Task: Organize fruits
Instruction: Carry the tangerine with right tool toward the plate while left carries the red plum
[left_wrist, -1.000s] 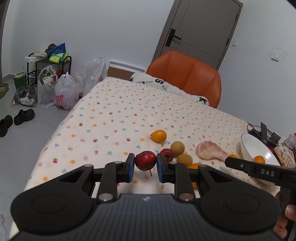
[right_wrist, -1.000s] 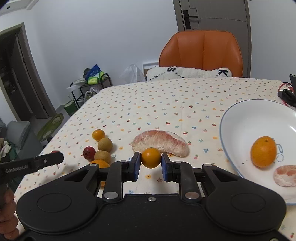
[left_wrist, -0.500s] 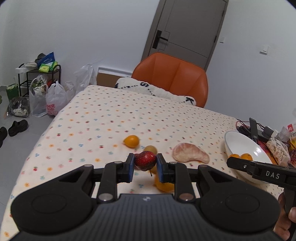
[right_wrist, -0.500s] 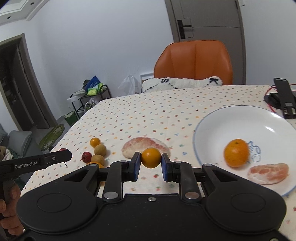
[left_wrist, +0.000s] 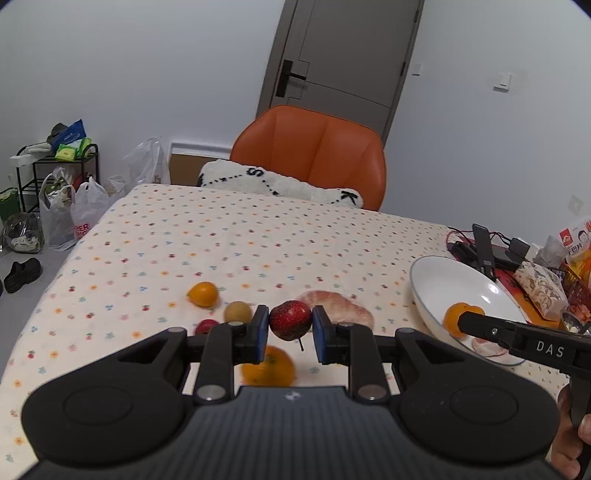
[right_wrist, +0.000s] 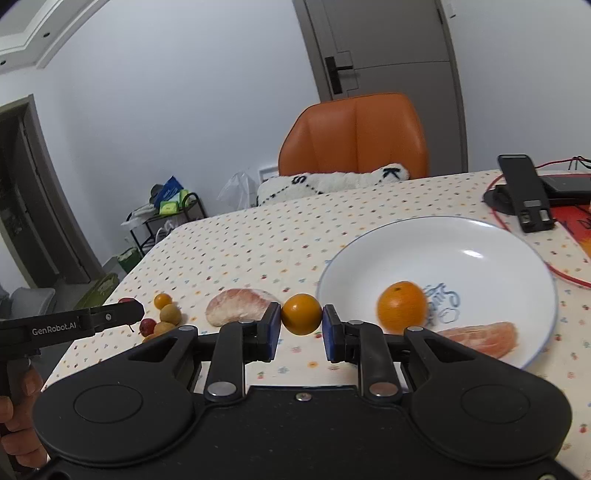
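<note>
Carry step: left hand-held gripper (left_wrist: 290, 328) pinches a red fruit (left_wrist: 290, 319), right hand-held gripper (right_wrist: 301, 325) a small orange (right_wrist: 301, 314). Next, probably lower each into the white plate (right_wrist: 498, 236) and release.

White letters "DAS" are printed on the side of the right gripper (left_wrist: 466, 322), seen at the lower right of the left wrist view. "GenRobot.AI" is printed in white on the side of the left gripper (right_wrist: 127, 313), at the left edge of the right wrist view. A white cushion (left_wrist: 280, 184) on the orange chair (left_wrist: 314, 155) carries black letters "S" and "K". A white plastic bag (left_wrist: 86, 212) on the floor shows red letters "PER", partly cut off. The plate (right_wrist: 480, 236) has blue writing inside, too blurred to read. A red-and-white packet (left_wrist: 576, 240) at the right edge bears print too small to read.
</note>
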